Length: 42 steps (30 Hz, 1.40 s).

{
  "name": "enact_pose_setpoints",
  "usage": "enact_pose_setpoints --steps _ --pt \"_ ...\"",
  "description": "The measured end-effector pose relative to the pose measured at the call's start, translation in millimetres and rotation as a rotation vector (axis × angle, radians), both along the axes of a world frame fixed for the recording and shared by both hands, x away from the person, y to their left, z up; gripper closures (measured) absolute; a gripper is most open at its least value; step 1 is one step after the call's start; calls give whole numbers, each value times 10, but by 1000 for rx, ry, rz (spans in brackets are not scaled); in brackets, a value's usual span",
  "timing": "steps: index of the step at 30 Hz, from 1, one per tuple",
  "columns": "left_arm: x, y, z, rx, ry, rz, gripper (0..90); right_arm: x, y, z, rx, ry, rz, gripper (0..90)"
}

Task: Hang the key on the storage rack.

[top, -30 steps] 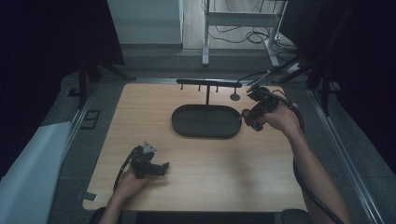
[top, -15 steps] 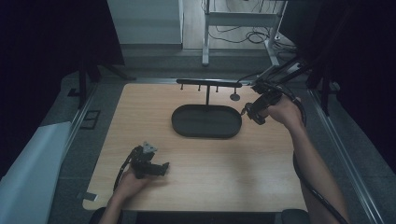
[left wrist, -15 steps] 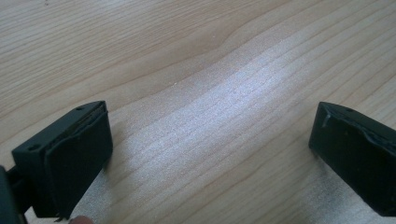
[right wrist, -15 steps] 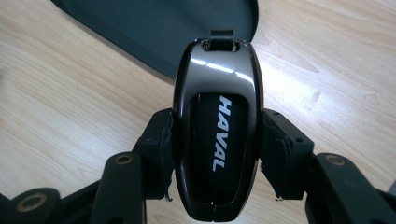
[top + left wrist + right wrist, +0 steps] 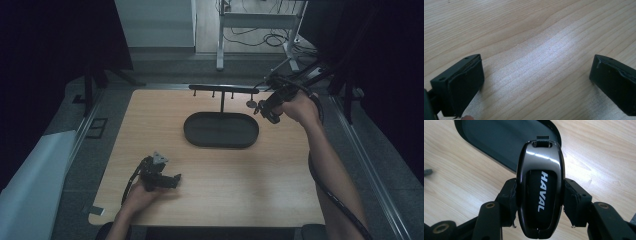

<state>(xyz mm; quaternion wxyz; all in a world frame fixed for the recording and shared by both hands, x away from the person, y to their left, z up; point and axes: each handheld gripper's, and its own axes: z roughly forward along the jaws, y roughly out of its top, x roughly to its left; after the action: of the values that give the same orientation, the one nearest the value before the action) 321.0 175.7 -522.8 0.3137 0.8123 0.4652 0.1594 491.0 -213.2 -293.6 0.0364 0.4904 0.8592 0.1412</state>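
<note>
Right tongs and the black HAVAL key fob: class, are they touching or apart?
Touching. The right gripper view shows the right tongs with both pads pressed against the sides of the key fob.

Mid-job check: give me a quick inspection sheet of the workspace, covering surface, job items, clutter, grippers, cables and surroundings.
Surface: light wooden table, mostly bare.
Job's things: glossy black key fob marked HAVAL, strap loop at its far end; dark oval tray mid-table; black hook rack standing behind the tray.
Clutter: nothing seen.
Grippers: right gripper shut on the key fob, raised near the rack's right end; left gripper open, nothing between its jaws, resting low at the near left of the table.
Cables: one trails from each gripper; more lie on the floor beyond the table.
Surroundings: dark curtains at both sides, white metal frame behind.
</note>
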Motion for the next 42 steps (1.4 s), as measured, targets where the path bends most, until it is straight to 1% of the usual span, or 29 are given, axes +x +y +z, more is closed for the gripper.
enact_pose_setpoints --steps 10,14,21,24,33,40,42 --pt "0 2 0 3 0 -2 0 129 132 160 9 5 -19 486" --pt "1 2 1 4 0 -3 0 169 175 217 2 3 -27 486" --pt "1 3 1 4 0 -3 0 208 245 291 -4 -3 -26 486" --pt "1 2 0 3 -1 -3 0 234 261 314 -9 -7 -36 486" --pt "2 2 -1 3 -1 -3 0 343 253 269 -21 -18 -72 486" --pt "1 3 1 5 1 -3 0 411 132 166 -34 -18 -116 486" --pt "2 2 0 3 0 -4 0 425 81 124 -27 -14 -129 486"
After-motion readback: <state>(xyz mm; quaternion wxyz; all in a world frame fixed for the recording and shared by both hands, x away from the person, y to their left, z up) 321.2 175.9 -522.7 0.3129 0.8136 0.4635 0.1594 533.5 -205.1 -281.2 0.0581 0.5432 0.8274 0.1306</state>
